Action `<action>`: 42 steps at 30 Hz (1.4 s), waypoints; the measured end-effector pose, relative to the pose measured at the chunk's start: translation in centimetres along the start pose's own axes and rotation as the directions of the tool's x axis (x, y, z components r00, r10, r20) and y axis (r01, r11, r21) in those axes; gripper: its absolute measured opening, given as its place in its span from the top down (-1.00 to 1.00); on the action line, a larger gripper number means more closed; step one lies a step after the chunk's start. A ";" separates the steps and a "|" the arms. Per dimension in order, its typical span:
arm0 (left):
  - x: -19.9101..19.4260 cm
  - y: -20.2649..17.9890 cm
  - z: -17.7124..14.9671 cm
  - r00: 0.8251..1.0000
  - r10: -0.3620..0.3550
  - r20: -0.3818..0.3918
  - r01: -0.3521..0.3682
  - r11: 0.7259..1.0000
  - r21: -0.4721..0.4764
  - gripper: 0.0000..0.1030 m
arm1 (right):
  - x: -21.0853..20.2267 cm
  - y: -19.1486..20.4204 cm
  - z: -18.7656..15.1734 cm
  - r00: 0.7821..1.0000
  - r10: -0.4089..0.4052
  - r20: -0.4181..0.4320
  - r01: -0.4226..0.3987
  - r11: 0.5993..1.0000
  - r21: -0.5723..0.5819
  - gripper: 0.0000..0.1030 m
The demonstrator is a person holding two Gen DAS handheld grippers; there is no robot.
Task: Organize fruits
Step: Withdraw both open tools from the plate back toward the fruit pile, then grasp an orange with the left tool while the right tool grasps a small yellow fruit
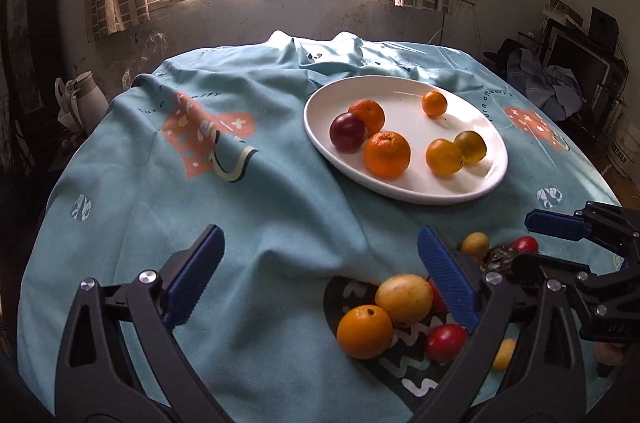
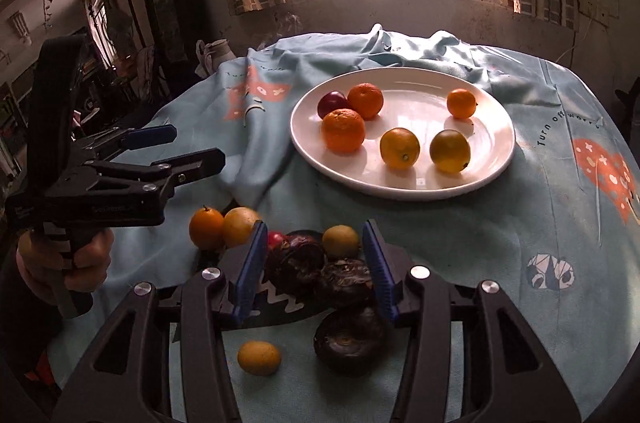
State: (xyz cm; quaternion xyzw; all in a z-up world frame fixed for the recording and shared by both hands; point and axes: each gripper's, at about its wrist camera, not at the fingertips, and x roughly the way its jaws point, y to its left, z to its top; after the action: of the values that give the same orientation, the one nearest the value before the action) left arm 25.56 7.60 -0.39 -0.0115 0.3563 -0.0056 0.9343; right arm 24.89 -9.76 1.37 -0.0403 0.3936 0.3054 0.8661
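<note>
A white plate [image 1: 320, 135] [image 2: 304, 147] on the blue tablecloth holds several fruits: oranges [image 1: 387, 154] [image 2: 343, 130], a dark red plum [image 1: 347, 132] [image 2: 331, 103] and yellow-green citrus [image 1: 470, 147] [image 2: 449, 151]. Loose fruits lie near me on the cloth: an orange [image 1: 364, 331] [image 2: 205, 227], a yellow fruit [image 1: 404, 299] [image 2: 240, 226], red tomatoes [image 1: 445, 342], dark brown wrinkled fruits [image 2: 348, 339]. My left gripper [image 1: 320, 275] [image 2: 192, 147] is open and empty, left of the pile. My right gripper [image 2: 316, 259] [image 1: 536, 243] is open, its jaws either side of the dark fruits [image 2: 302, 265].
The blue tablecloth [image 1: 200, 203] is rumpled, with folds at the back and left of the plate. A small yellow fruit [image 2: 258, 357] lies near the front edge. A white jug [image 1: 90, 95] stands beyond the table's left side. A wall with a window lies behind.
</note>
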 end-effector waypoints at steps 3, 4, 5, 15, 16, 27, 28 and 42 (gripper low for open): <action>0.2 0.8 -1.3 1.000 0.015 -0.021 -0.015 1.000 -0.019 -0.92 | 0.0 2.7 -1.3 0.999 0.023 -0.039 -0.026 0.995 -0.099 0.03; 0.1 1.0 -1.5 1.000 0.024 -0.019 -0.025 1.000 -0.019 -0.92 | 0.0 3.2 -1.7 0.998 0.025 -0.052 -0.031 0.992 -0.123 0.03; -0.1 1.2 -1.7 0.999 0.036 -0.013 -0.036 0.999 -0.021 -0.92 | 0.1 3.6 -2.0 0.997 0.027 -0.071 -0.037 0.989 -0.145 0.03; -0.6 2.3 -1.5 0.999 0.049 -0.016 -0.050 0.996 -0.068 -0.92 | 1.3 4.1 -4.3 0.982 -0.012 -0.187 -0.030 0.975 -0.221 0.04; -0.7 2.3 -1.6 0.998 0.053 -0.013 -0.054 0.996 -0.066 -0.92 | 1.4 4.2 -4.4 0.982 -0.017 -0.187 -0.026 0.974 -0.223 0.04; -0.7 2.6 -1.6 0.997 0.078 -0.009 -0.078 0.995 -0.063 -0.92 | 1.7 4.2 -5.2 0.976 -0.026 -0.215 -0.025 0.972 -0.232 0.19; -0.7 2.6 -1.6 0.997 0.080 -0.007 -0.080 0.995 -0.061 -0.92 | 1.8 4.3 -5.2 0.976 -0.026 -0.216 -0.025 0.972 -0.233 0.24; -1.5 0.2 -2.6 0.999 -0.047 -0.024 0.050 0.982 0.184 -0.59 | 0.9 2.9 -4.5 0.984 0.007 -0.179 -0.034 0.989 -0.147 0.44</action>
State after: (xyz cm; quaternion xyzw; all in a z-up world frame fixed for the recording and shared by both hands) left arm 22.73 7.81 -1.32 0.0668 0.3630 -0.0615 0.9274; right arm 20.75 -8.41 -1.90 -0.1281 0.4458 0.3382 0.8188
